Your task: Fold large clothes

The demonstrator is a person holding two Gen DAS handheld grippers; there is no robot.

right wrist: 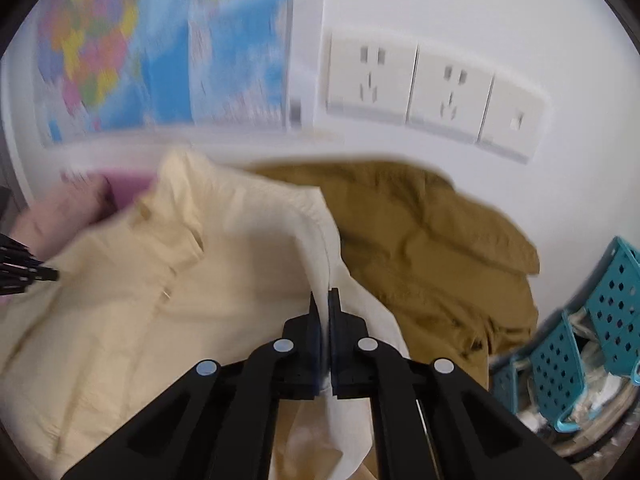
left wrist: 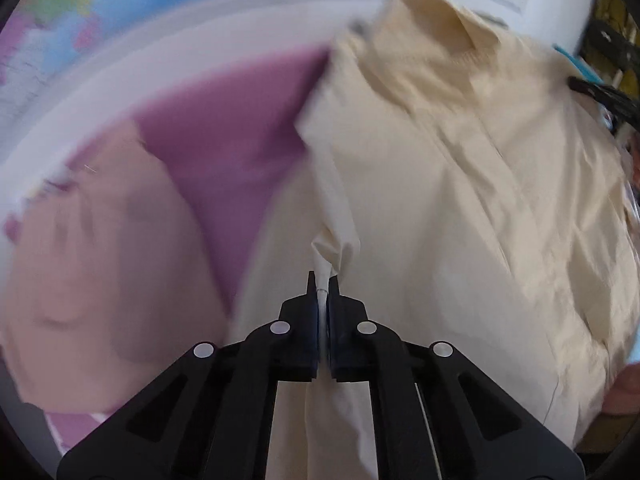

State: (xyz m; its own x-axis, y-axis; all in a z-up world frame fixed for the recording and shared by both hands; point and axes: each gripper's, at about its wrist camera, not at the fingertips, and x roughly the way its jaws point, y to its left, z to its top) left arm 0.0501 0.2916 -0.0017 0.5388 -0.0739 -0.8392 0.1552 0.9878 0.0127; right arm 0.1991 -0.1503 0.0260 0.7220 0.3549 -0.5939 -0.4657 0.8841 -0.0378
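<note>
A large cream jacket (left wrist: 460, 184) with a collar and front placket hangs spread between my two grippers. My left gripper (left wrist: 323, 286) is shut on a bunched edge of its pale lining. My right gripper (right wrist: 323, 300) is shut on the other edge of the cream jacket (right wrist: 168, 280), where the white lining folds over. The left gripper's tips show at the left edge of the right wrist view (right wrist: 28, 272). Both views are motion-blurred.
A pink garment (left wrist: 96, 248) lies on a purple cloth (left wrist: 224, 128) at the left. An olive-brown jacket (right wrist: 432, 248) lies on the white table (right wrist: 580, 216) to the right. A teal perforated basket (right wrist: 592, 344) stands at the right. A map (right wrist: 168, 48) and wall sockets (right wrist: 432, 88) are behind.
</note>
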